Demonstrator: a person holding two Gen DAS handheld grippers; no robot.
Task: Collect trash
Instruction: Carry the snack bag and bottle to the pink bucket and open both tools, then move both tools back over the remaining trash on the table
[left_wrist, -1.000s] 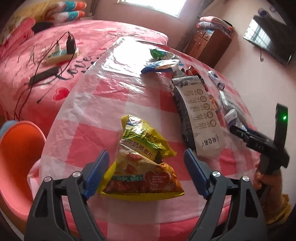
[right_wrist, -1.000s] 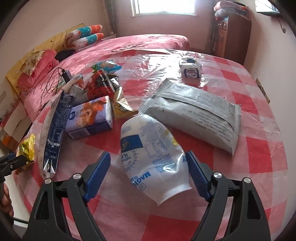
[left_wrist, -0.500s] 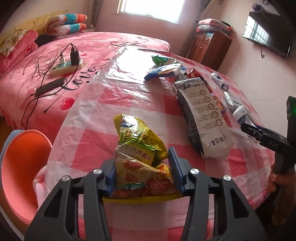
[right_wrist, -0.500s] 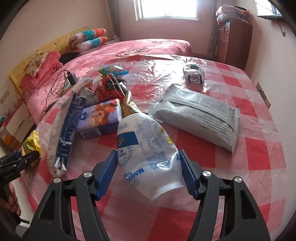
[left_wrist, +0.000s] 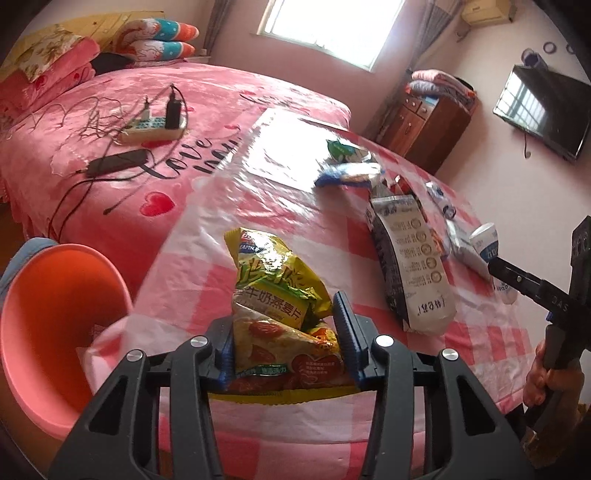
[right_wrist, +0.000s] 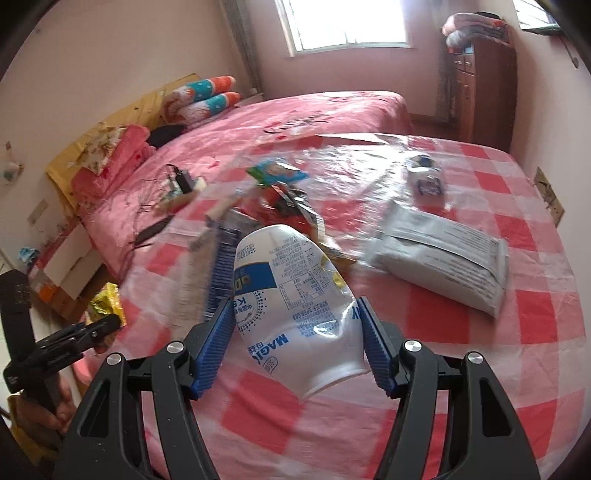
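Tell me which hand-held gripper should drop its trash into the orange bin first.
Left. The left hand-held gripper already clamps the yellow snack bag right beside the orange bin. The right hand-held gripper, holding the white pouch, is farther along the table.

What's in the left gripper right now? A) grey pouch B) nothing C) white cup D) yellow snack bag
D: in the left wrist view the left gripper has both blue pads pressed against the yellow snack bag; the white cup sits in the right gripper instead.
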